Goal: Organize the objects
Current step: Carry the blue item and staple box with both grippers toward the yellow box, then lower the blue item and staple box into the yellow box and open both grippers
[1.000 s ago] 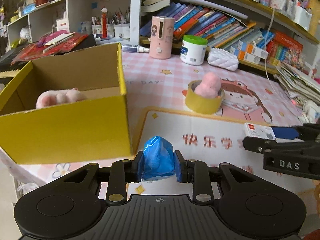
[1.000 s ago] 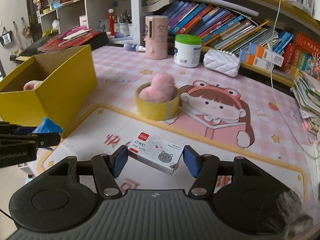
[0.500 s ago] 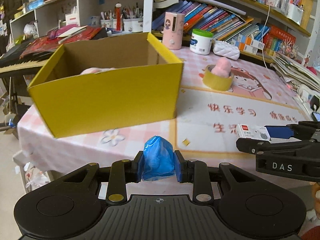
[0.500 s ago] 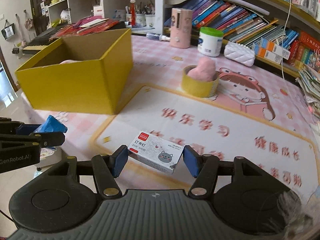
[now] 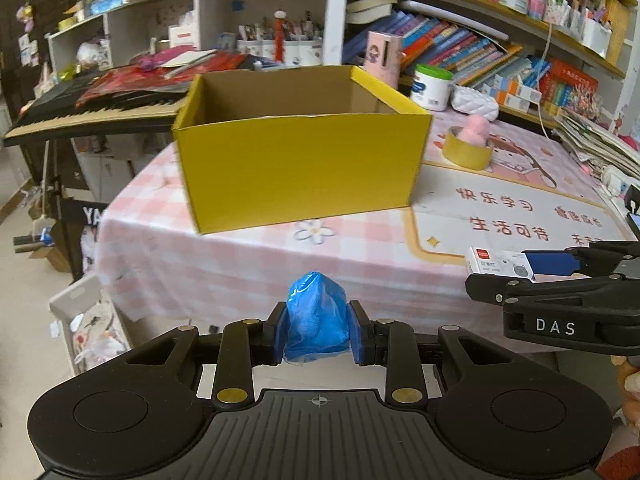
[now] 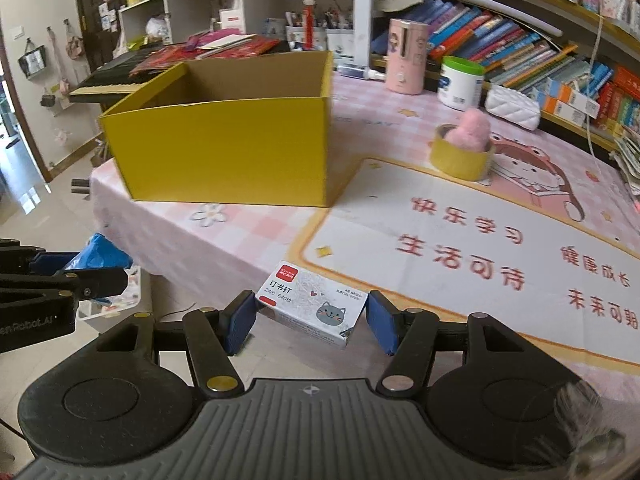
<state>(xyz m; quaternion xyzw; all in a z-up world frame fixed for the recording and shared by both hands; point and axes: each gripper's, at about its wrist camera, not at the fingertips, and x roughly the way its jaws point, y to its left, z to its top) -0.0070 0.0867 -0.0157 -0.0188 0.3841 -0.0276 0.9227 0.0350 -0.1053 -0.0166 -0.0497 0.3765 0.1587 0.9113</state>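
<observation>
My left gripper (image 5: pixel 318 332) is shut on a crumpled blue plastic bundle (image 5: pixel 316 312), held off the table's near edge, above the floor. My right gripper (image 6: pixel 312 320) is shut on a small white staples box (image 6: pixel 314 304) with a cat picture, over the front edge of the table. In each wrist view the other gripper shows at the side with its load. The open yellow cardboard box (image 5: pixel 300 168) (image 6: pixel 224 152) stands ahead on the table's left end; its inside floor is hidden. A yellow tape roll (image 6: pixel 460 156) with a pink plush (image 6: pixel 474 128) in it sits further right.
The pink checked tablecloth (image 5: pixel 240 256) hangs over the near edge. A white jar (image 6: pixel 460 82), a pink canister (image 6: pixel 406 56) and a white quilted pouch (image 6: pixel 514 106) line the back under book shelves. A keyboard (image 5: pixel 92 116) stands left; a white bin (image 5: pixel 86 320) sits on the floor.
Both grippers have drawn back from the table with their loads still held. The yellow box now lies further away, and the table's front edge and the floor have come into view.
</observation>
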